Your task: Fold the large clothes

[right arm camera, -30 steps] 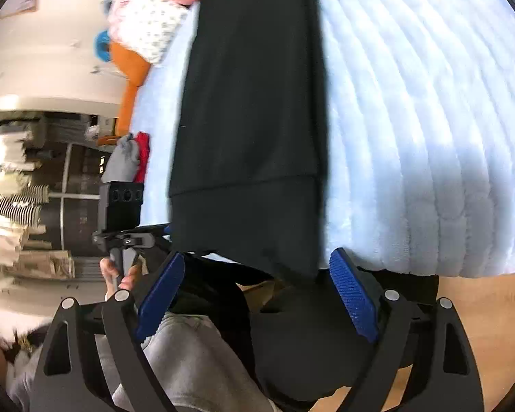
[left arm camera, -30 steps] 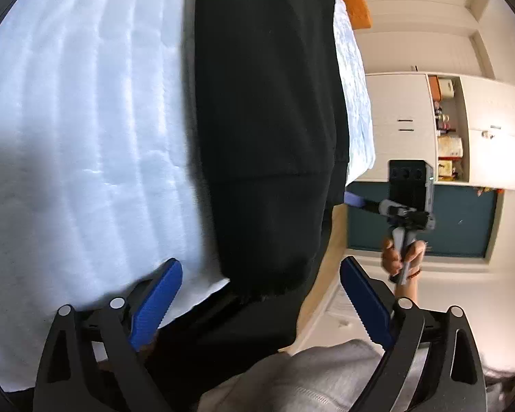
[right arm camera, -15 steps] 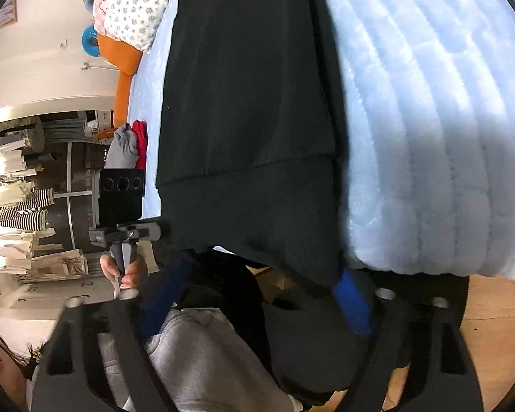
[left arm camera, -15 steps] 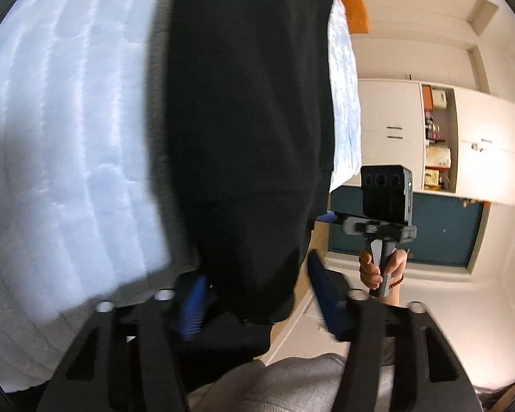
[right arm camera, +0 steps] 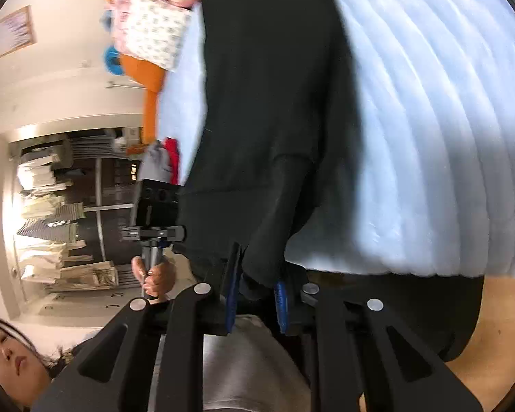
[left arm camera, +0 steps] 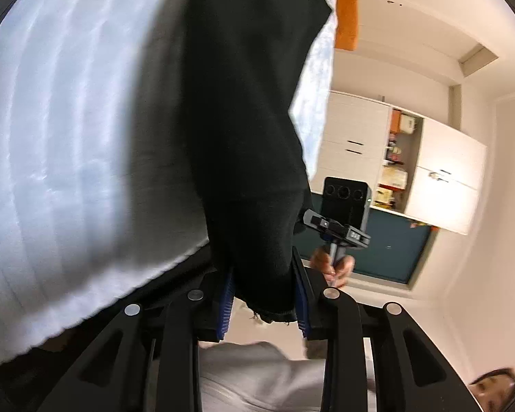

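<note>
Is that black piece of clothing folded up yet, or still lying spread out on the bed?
Spread out lengthwise, not folded: the black garment lies long across the pale blue blanket, its near hem bunched between both closing grippers.

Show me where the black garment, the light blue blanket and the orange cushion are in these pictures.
black garment [left arm camera: 243, 110], left wrist view, middle of its body
light blue blanket [right arm camera: 446, 130], right wrist view, ribbed top surface
orange cushion [right arm camera: 149, 86], right wrist view, its side

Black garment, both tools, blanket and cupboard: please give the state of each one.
Black garment: lying on the blanket, near hem pinched at two places.
Left tool: closing on the hem.
Right tool: closing on the hem.
Blanket: spread flat.
Cupboard: one compartment open.
</note>
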Demonstrator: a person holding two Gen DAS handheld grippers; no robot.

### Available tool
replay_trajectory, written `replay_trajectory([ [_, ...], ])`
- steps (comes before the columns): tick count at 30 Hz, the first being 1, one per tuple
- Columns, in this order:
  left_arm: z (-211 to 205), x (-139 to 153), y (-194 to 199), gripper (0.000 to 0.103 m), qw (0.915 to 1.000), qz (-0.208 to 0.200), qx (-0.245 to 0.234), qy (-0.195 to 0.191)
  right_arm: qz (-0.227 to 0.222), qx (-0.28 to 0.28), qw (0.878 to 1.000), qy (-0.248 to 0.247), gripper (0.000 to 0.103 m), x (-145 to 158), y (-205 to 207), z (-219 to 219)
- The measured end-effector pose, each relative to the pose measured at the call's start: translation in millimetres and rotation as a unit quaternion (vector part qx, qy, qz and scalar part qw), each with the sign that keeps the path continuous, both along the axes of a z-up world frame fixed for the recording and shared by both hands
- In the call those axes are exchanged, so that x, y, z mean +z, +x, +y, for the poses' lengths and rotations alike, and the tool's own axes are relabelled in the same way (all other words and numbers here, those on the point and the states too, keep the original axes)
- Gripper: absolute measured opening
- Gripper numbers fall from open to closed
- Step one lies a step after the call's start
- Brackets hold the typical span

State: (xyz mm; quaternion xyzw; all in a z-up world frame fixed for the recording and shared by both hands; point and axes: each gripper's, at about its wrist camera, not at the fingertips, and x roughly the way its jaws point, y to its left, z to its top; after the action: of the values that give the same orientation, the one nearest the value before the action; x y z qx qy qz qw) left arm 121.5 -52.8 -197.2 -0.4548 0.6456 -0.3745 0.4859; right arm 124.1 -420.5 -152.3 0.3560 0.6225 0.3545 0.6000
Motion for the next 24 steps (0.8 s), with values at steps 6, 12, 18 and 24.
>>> replay_trajectory([
  [6,2,50,35,0.034,0.9994,-0.032,-0.003,-0.013,-0.087,-0.013,0.996,0.009,0.015,53,34,1],
  [12,3,83,93,0.034,0.9977,-0.065,0.011,-0.013,-0.138,-0.017,0.990,-0.004,0.012,81,84,11],
  [18,6,91,155,0.034,0.9963,-0.075,0.039,-0.012,-0.173,-0.033,0.984,-0.017,0.011,94,145,18],
  [24,0,81,209,0.034,0.9951,-0.072,0.067,0.012,-0.218,-0.050,0.974,-0.045,0.010,107,191,16],
])
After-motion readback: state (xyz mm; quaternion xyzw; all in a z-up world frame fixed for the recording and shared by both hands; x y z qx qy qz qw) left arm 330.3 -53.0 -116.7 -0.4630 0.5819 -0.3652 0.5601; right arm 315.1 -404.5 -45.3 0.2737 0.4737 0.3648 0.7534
